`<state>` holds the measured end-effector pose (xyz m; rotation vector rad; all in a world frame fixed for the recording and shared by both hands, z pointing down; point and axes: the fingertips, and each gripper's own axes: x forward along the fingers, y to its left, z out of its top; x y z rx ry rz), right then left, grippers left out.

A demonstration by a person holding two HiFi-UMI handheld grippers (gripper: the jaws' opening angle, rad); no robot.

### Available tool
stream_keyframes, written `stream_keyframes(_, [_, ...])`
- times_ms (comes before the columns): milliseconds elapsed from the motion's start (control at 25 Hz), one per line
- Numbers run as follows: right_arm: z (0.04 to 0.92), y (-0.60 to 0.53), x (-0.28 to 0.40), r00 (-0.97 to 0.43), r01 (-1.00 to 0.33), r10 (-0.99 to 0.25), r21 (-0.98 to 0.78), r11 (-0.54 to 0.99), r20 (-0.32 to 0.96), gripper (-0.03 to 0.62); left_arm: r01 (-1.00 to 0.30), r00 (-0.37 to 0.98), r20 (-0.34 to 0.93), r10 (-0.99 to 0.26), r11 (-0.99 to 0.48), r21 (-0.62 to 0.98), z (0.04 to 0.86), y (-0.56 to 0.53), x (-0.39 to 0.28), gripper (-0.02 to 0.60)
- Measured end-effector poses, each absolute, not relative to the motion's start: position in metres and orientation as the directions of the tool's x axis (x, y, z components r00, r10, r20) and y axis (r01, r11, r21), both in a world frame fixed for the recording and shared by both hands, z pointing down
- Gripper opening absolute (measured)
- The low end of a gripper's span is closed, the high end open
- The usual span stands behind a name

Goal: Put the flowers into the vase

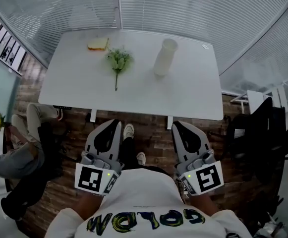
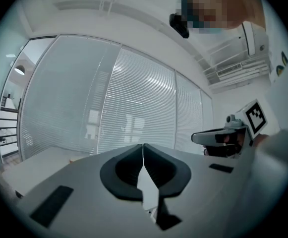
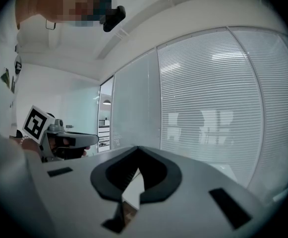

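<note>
Two grippers are showing at the bottom of the head view: the left gripper (image 1: 115, 124) and the right gripper (image 1: 178, 126) are both hanging short of the white table (image 1: 193, 93), jaws pressed together and gripping nothing (each gripper view is showing the tips meeting). On the table, one white vase (image 1: 164, 57) is standing upright, one bunch of green flowers (image 1: 118, 59) is lying flat near its left, outside it, and one yellow slab (image 1: 98, 44) is sitting just beyond the flowers.

Flowers (image 1: 118, 59) lie on table (image 1: 193, 90), left of upright vase (image 1: 164, 57); sandwich (image 1: 98, 44) behind flowers, apart.
</note>
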<state>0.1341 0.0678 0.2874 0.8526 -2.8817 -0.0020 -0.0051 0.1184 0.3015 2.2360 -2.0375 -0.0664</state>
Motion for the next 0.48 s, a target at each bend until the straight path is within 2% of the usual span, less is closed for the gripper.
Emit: stream_keyframes(480, [0.296,-0.018,0.068,-0.819,-0.555,-0.554,0.039,0.831,0.149,0.009,-0.985,0.127,0.045,-0.991,-0.121,0.125,0.308,0.031,-0.070,0.017])
